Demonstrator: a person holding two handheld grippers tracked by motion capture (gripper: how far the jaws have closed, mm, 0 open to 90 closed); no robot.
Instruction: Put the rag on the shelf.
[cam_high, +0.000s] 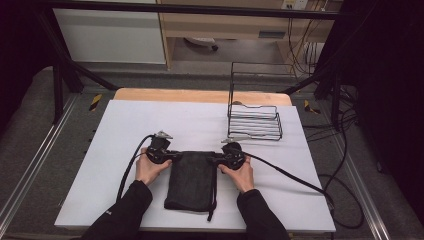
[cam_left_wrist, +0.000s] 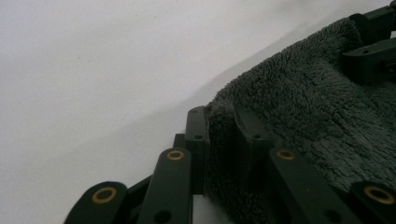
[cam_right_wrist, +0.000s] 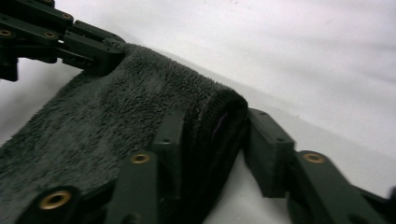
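A dark grey fluffy cloth (cam_high: 192, 177) lies folded in a long rectangle on the white tabletop (cam_high: 150, 120), between the person's two hands. My left gripper (cam_high: 172, 156) is shut on its far left corner; in the left gripper view both jaws (cam_left_wrist: 219, 116) pinch the pile of the cloth (cam_left_wrist: 303, 107). At the far right corner my right gripper (cam_high: 216, 160) holds the folded edge of the cloth (cam_right_wrist: 116, 107), which bulges between its jaws (cam_right_wrist: 215, 121). Each gripper view also shows the other gripper across the cloth: the right gripper (cam_left_wrist: 373, 46) and the left gripper (cam_right_wrist: 60, 42).
A black wire rack (cam_high: 255, 120) stands at the back right of the table. A thin dark cord (cam_high: 215, 197) runs along the cloth's right edge toward the front. Gripper cables trail off to the left (cam_high: 127, 170) and to the right (cam_high: 295, 177).
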